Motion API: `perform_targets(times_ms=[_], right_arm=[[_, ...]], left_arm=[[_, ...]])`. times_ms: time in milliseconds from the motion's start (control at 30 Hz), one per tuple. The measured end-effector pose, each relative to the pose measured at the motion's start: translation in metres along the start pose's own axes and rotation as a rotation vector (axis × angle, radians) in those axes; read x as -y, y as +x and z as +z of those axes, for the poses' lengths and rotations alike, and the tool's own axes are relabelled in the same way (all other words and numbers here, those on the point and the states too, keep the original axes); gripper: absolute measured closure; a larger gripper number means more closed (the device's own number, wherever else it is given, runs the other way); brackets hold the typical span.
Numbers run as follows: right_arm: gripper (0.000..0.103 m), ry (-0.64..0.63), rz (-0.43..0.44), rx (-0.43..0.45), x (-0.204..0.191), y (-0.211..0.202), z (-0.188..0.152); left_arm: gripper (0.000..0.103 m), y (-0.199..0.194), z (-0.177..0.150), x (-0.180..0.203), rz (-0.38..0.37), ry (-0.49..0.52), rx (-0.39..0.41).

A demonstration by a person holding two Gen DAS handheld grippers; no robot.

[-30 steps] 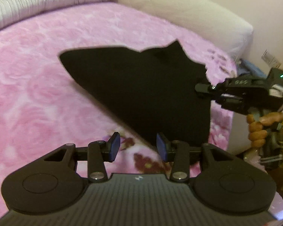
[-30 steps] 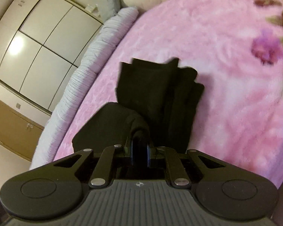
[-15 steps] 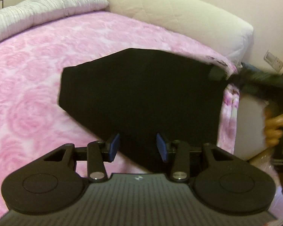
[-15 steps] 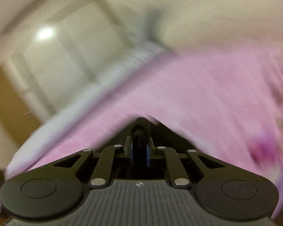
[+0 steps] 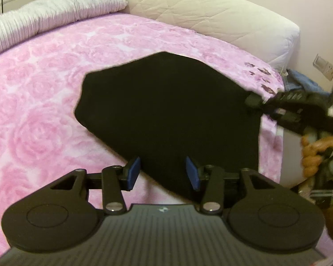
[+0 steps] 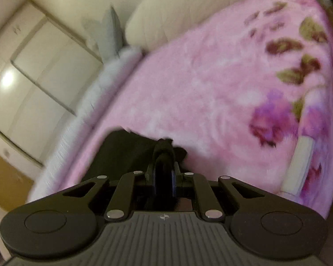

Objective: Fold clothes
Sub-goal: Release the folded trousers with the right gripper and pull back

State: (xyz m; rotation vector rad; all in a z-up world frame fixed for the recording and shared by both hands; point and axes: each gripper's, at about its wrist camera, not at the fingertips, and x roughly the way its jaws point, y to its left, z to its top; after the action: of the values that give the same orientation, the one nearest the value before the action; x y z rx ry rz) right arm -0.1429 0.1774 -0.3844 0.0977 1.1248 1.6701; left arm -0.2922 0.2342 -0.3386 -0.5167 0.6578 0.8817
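Left wrist view: left tongs (image 5: 163, 173) spread apart, blue pads (image 5: 133, 173) gripping nothing. Black garment (image 5: 168, 115) spread flat on the pink rose blanket (image 5: 37, 102), its near edge running right between the open pads and on up toward 12 o'clock. Over at 3 o'clock, right tongs (image 5: 252, 100) pinched onto the garment's far corner, hand (image 5: 315, 150) just below them at 4 o'clock. Quilted cream pillow (image 5: 211, 15) at 1 o'clock, striped grey bolster (image 5: 46, 20) at 11 o'clock.

Right wrist view: right tongs (image 6: 163, 166) squeezed together on a bunched fold of the black garment (image 6: 122, 153), fabric poking out past the tips toward 12 o'clock, rest of it trailing off to 9 o'clock on the blanket (image 6: 211, 84). Bit blurry. Cream pillow (image 6: 179, 6) at 12 o'clock, white wardrobe doors (image 6: 33, 71) at 10 o'clock.
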Motion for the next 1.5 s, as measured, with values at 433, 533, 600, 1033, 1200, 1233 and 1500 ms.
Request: perform_targets(times_ms=[433,533,600,1033,1200,1233,1500], right_arm=[[0.053,-0.183,-0.157,0.135,-0.027,-0.031,0.005],[0.066,-0.338,-0.081,0.081,-0.048,-0.024,-0.009],[0.072,-0.38,-0.1,0.04,-0.046,-0.004,-0.013],[0.066,-0.27,-0.197,-0.102,-0.036,-0.022,-0.029],[0.066,-0.246,-0.211,-0.163,-0.05,-0.063,-0.063],[0.066,-0.253,-0.205,-0.158,-0.055,-0.073,-0.066],[0.054,-0.304,-0.174,-0.101,-0.095,-0.144,-0.081]], left_arm=[[0.065,-0.011,0.002,0.002,0.014,0.012,0.035],[0.067,-0.008,0.004,0.009,-0.022,0.039,0.042],[0.067,0.002,0.002,0.015,-0.03,0.062,0.009],[0.067,-0.019,-0.005,0.02,0.078,-0.011,-0.039],[0.067,-0.056,-0.017,0.033,0.106,-0.014,-0.034],[0.067,-0.064,-0.019,0.036,0.108,-0.014,-0.029],[0.064,-0.135,-0.032,0.061,0.118,0.004,0.054]])
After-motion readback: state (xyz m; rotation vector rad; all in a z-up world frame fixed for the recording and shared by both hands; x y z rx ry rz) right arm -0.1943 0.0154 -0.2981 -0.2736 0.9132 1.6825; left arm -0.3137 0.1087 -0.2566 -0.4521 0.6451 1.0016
